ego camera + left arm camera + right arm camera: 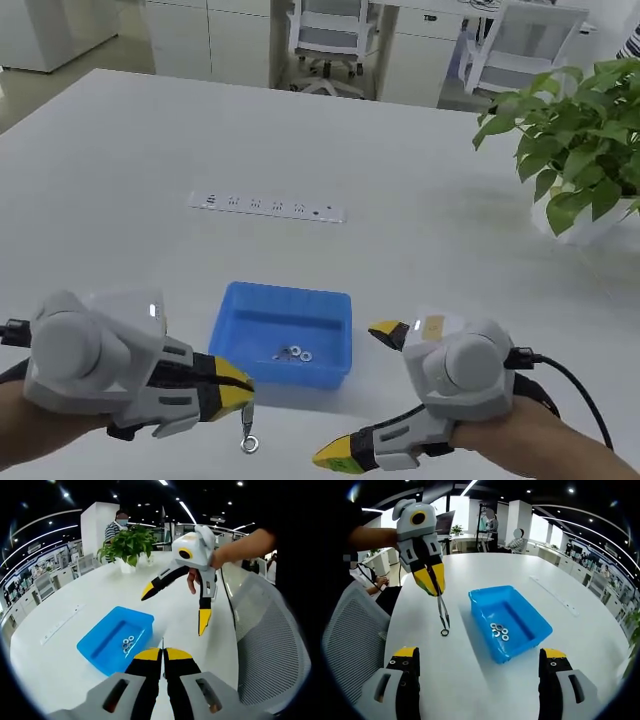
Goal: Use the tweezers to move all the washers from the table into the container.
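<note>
Left gripper [238, 388]: jaws pressed together on tweezers [441, 611], squeezing them so tips pinch washer [444, 632]. Washer sits at tweezer tips, low over table [420, 230], just beside near wall of container [250, 325]. Can't tell if lifted or touching.

Right gripper [360, 395]: jaws spread wide, holding nothing, off to side, probably to keep clear of tweezers.

Several washers [295, 353] lie mid-container. Likely next: short carry over wall, release.

Beyond: power strip [267, 207], plant [580, 130].
</note>
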Action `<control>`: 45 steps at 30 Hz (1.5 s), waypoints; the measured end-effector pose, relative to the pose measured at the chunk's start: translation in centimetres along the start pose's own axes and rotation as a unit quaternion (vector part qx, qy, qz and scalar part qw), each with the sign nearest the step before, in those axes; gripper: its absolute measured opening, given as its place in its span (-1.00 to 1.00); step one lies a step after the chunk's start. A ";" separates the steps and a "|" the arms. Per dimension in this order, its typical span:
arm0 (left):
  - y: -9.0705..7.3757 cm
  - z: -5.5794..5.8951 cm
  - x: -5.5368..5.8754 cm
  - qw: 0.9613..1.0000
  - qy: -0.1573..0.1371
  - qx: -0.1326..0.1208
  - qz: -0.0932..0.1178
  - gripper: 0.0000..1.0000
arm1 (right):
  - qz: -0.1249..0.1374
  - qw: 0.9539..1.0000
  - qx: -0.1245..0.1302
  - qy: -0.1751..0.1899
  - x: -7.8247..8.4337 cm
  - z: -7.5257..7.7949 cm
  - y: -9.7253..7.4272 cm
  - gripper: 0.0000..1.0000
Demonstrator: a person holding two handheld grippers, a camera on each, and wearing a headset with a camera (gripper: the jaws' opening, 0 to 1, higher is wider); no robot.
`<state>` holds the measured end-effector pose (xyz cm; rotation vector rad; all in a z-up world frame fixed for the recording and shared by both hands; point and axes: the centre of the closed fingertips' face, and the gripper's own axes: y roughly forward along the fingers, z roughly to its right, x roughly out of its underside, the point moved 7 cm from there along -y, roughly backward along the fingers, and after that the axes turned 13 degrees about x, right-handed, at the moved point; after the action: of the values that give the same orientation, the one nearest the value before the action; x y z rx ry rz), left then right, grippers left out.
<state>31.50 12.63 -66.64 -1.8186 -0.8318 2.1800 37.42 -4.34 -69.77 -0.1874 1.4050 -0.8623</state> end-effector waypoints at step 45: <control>0.4 0.5 -0.6 0.999 0.023 0.032 -0.027 -0.88 | 0.046 0.980 -0.146 -0.124 -3.1 -3.7 3.4 -0.24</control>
<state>31.19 11.89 -66.29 -1.7869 -0.7844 2.0994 35.66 1.26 -70.15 -0.4353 1.2877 -0.5330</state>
